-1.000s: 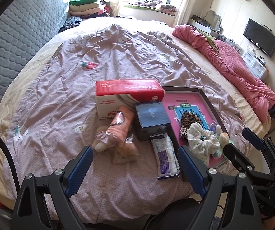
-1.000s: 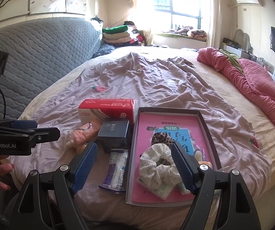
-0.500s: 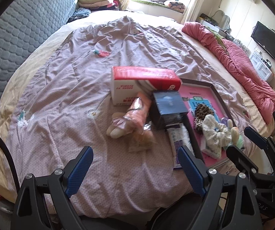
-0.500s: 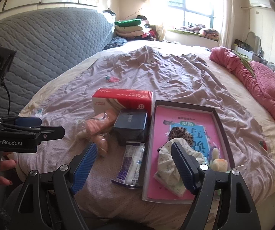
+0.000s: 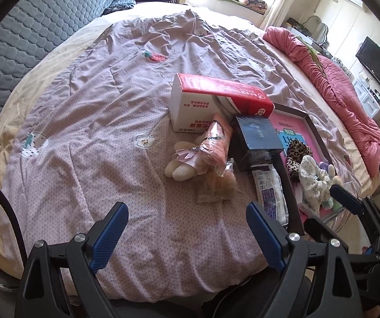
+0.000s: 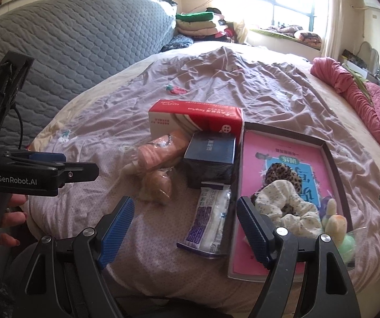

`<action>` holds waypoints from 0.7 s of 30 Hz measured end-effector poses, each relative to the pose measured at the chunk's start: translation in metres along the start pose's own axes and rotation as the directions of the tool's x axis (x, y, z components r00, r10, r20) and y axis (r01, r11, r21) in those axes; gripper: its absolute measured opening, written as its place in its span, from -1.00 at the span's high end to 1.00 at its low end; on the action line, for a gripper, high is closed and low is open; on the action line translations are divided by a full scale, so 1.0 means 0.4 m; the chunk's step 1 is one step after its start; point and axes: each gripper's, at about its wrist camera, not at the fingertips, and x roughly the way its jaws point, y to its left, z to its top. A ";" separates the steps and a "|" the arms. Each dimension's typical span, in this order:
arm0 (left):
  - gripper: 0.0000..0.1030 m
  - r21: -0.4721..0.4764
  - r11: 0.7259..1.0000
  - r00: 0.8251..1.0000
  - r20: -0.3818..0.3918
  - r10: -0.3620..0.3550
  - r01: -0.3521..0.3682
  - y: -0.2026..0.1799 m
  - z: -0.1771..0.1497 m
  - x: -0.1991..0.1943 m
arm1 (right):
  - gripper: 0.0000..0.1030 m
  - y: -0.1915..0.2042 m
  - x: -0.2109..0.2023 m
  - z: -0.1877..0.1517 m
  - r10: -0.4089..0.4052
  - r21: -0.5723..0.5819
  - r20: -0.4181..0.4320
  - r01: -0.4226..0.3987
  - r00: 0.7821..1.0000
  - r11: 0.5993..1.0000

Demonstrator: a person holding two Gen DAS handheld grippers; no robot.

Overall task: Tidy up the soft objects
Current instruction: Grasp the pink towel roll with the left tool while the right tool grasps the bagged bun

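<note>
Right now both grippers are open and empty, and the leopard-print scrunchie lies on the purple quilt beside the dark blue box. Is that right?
Not quite. The leopard-print scrunchie lies inside the shallow tray on its pink liner, partly under the white floral scrunchie, not on the purple quilt. The right wrist view shows it. Both grippers are indeed open and empty.

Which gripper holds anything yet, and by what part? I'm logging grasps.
Neither. The left gripper and right gripper are both open and empty above the bedspread.

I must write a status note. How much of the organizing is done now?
Done: two scrunchies and small plush toys lie in the tray. In hand: nothing; left gripper and right gripper are open. Left: wrapped soft toy and tissue pack beside it.
</note>
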 end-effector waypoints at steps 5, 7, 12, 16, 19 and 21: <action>-0.76 -0.003 1.000 0.999 -0.024 -0.022 0.022 -0.003 0.029 0.034 | -0.56 0.010 0.042 0.000 0.017 0.000 -0.032 -0.017 0.999 1.000; -0.76 0.000 1.000 0.999 -0.032 -0.028 0.028 -0.005 0.042 0.051 | -0.56 0.013 0.060 0.000 0.025 0.005 -0.043 -0.025 0.999 1.000; -0.76 0.027 0.999 0.998 -0.052 -0.030 0.032 -0.022 0.088 0.100 | -0.56 0.014 0.097 0.008 0.046 0.024 -0.054 -0.045 0.997 0.999; -0.76 0.069 0.997 0.997 -0.067 -0.027 0.031 -0.045 0.133 0.140 | -0.56 0.014 0.135 0.014 0.057 0.039 -0.070 -0.054 0.996 0.998; -0.76 0.095 0.995 0.996 -0.089 -0.028 0.037 -0.059 0.166 0.175 | -0.56 0.017 0.162 0.014 0.065 0.049 -0.080 -0.061 0.995 0.997; -0.75 0.114 0.992 0.994 -0.103 -0.040 0.052 -0.068 0.186 0.196 | -0.56 0.019 0.181 0.015 0.070 0.053 -0.089 -0.066 0.994 0.996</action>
